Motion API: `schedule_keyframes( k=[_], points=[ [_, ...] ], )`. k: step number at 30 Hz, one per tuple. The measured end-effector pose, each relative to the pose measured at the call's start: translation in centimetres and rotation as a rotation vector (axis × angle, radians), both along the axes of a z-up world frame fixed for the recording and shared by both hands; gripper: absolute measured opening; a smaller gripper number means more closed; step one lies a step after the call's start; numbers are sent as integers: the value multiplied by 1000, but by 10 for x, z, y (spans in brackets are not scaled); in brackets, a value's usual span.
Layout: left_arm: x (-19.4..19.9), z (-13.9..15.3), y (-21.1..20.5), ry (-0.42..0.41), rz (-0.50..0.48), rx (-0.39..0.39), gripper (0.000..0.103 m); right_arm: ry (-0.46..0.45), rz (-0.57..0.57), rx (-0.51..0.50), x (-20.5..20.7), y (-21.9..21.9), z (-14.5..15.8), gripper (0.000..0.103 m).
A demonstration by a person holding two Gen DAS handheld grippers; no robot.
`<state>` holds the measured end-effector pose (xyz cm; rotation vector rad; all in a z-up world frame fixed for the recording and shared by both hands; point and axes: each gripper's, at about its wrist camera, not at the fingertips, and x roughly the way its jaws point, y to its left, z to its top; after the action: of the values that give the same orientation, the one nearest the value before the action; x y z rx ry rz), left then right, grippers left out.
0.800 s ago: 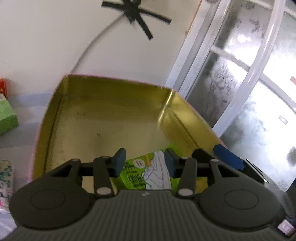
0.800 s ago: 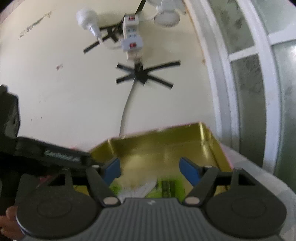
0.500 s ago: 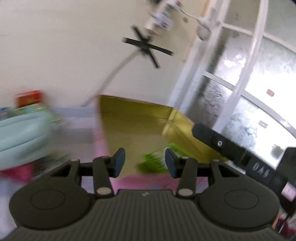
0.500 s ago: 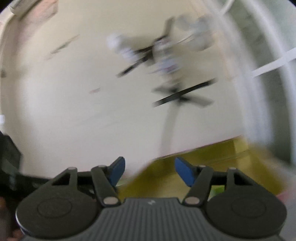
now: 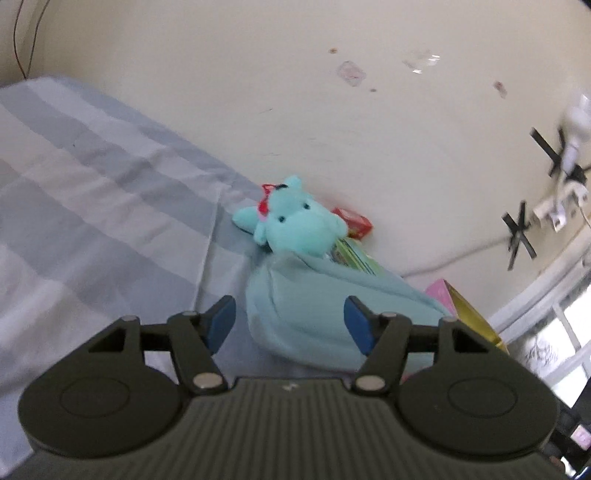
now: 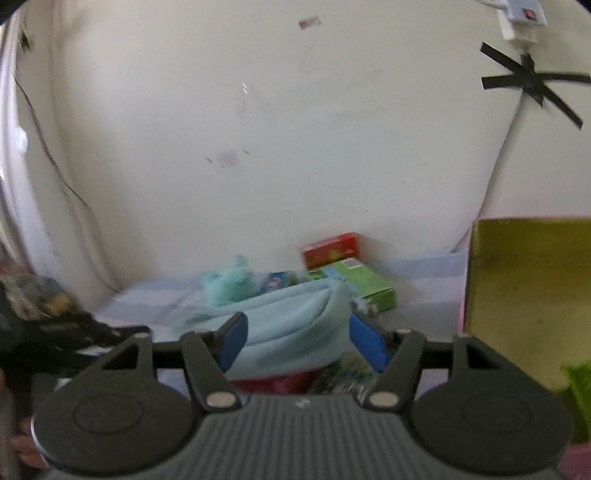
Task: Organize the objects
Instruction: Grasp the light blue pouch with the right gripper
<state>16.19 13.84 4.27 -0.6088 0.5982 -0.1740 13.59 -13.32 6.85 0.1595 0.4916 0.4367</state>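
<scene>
Left gripper (image 5: 289,324): your jaws are spread wide, nothing held; they hang above the bed, blue pads either side of the cloth's near end without touching it.
Right gripper (image 6: 301,341): also wide apart and holding nothing; the same cloth sits in the gap, contact can't be told.
Light blue cloth (image 5: 325,314): bunched in a heap on the striped sheet (image 5: 85,206), just ahead of both grippers.
Under the cloth: a red item (image 6: 273,382) and a patterned packet (image 6: 343,376) peek out below it in the right view, blurred.
Teal plush (image 5: 295,221): lies at the cloth's far end, red bow on its head, near the wall (image 5: 332,110).
Green box (image 6: 364,284): just behind the cloth, partly covered by it.
Red box (image 6: 330,250): behind the green one, against the wall.
Gold tin (image 6: 528,295): off to your right, pink outside, well clear of the cloth; something green (image 6: 578,391) lies at its near edge.
Far wall: taped cable (image 6: 532,83) and power strip (image 6: 521,18).
</scene>
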Motion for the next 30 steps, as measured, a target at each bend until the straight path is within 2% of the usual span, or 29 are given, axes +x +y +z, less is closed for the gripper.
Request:
schedule_keyframes(
  k=[2, 5, 7, 8, 9, 10, 12, 14, 18, 21, 23, 27, 30],
  points=[
    [13, -8, 5, 29, -1, -18, 73, 15, -34, -19, 2, 6, -5, 71],
    [31, -21, 9, 66, -12, -110, 82, 65, -37, -41, 31, 11, -5, 78],
    [38, -30, 10, 83, -34, -147, 79, 118, -17, -27, 45, 13, -8, 76],
    [33, -36, 9, 94, -48, -151, 63, 158, -1, -6, 50, 13, -12, 64],
    [34, -38, 7, 114, -62, -146, 58, 190, 16, 18, 54, 13, -16, 58],
    [24, -39, 4, 106, -57, -135, 57, 198, 13, 34, 53, 13, -16, 56],
    [8, -34, 9, 103, -46, -137, 52, 168, 14, 20, 42, 14, -12, 50],
    [-15, -27, 13, 78, -36, -137, 51, 137, 41, 13, 21, 12, -8, 50],
    [-73, -18, 3, 35, -45, -9, 51, 132, 106, -8, -23, 7, -8, 49],
    [-100, -27, -10, 82, -68, 36, 51, 170, 122, -14, -49, -5, -20, 49],
    [-113, -36, -18, 110, -82, 46, 51, 203, 121, -10, -63, -14, -30, 49],
    [-133, -33, -49, 78, -95, 164, 51, 264, 123, 26, -81, -41, -52, 48],
    [-131, -20, -77, 49, -141, 205, 51, 218, 88, 30, -94, -63, -50, 48]
  ],
)
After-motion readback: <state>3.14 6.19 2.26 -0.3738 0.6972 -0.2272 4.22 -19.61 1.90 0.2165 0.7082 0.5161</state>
